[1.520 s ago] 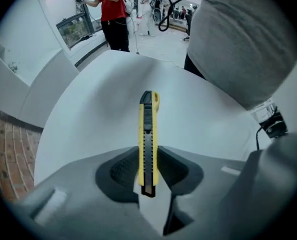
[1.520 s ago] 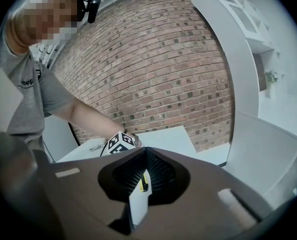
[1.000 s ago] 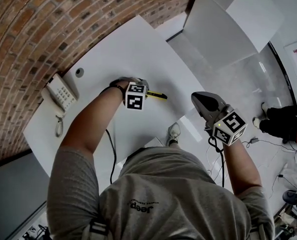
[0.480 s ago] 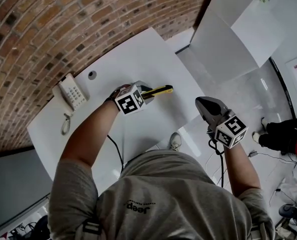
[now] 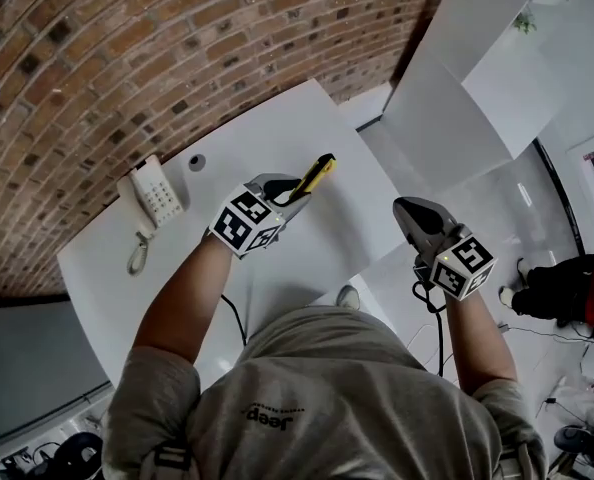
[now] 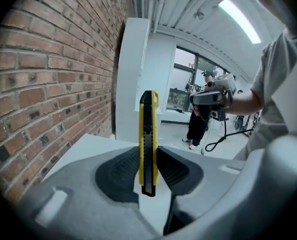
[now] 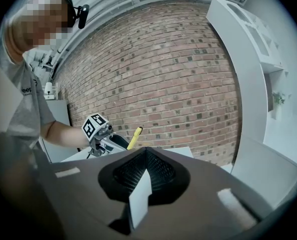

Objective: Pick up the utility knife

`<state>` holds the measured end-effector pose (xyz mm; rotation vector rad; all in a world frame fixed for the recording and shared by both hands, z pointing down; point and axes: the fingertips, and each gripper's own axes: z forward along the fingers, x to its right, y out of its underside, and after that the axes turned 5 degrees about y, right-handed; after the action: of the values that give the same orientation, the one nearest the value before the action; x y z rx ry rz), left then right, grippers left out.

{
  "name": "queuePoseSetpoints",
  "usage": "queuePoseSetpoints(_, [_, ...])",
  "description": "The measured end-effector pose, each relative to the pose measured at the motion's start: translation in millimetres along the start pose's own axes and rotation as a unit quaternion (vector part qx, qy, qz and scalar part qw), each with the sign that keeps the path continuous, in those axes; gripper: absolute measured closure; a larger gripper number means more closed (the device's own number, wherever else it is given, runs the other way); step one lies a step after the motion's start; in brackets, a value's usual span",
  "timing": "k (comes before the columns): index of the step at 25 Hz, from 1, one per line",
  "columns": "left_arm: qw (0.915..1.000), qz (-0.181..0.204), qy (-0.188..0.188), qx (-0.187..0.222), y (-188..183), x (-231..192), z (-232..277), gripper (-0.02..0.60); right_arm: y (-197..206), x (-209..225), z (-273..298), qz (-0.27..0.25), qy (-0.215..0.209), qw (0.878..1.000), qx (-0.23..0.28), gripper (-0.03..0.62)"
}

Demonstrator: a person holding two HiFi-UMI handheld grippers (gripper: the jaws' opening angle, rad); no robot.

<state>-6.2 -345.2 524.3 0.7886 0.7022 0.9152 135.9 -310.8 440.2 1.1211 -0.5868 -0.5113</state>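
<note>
The yellow and black utility knife [image 5: 315,176] is off the white table [image 5: 277,118], and my left gripper [image 5: 295,190] is shut on it. In the left gripper view the knife [image 6: 148,139] stands on end between the dark ribbed pads [image 6: 176,169], most of its length sticking out past the left gripper [image 6: 148,171]. My right gripper [image 5: 414,211] hangs beyond the table's right edge, jaws together with nothing between them. From the right gripper view [image 7: 146,159] I see the left gripper's marker cube [image 7: 95,126] and the knife [image 7: 134,137] in front of the brick wall.
A white desk telephone [image 5: 155,196] and a round cable hole [image 5: 196,162] lie at the table's far left. The brick wall [image 5: 127,48] runs behind the table, with a white cabinet [image 5: 457,98] at its right. A person in dark clothes [image 5: 567,288] is on the floor at right.
My left gripper has risen off the table with the knife and rolled, so the knife now points up and away. The right gripper has lifted slightly.
</note>
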Motion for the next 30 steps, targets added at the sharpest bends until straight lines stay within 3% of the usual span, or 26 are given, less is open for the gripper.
queuePoseSetpoints(7, [0.9923, -0.045, -0.021, 0.114, -54, 3, -44, 0.465, -38, 2, 1, -0.004, 0.009, 1.0, 0.029, 0.585])
queuePoseSetpoints(14, [0.9781, -0.049, -0.027, 0.201, -103, 12, -89, 0.465, -86, 1, -1, -0.001, 0.028, 0.998, 0.056, 0.585])
queuePoseSetpoints(23, [0.9658, -0.051, -0.028, 0.253, -141, 21, -124, 0.463, -121, -8, -4, -0.005, 0.026, 0.997, 0.078, 0.585])
queuePoseSetpoints(30, [0.9625, -0.041, -0.028, 0.267, -152, 26, -134, 0.463, -132, -12, -5, -0.012, 0.027, 0.996, 0.083, 0.585])
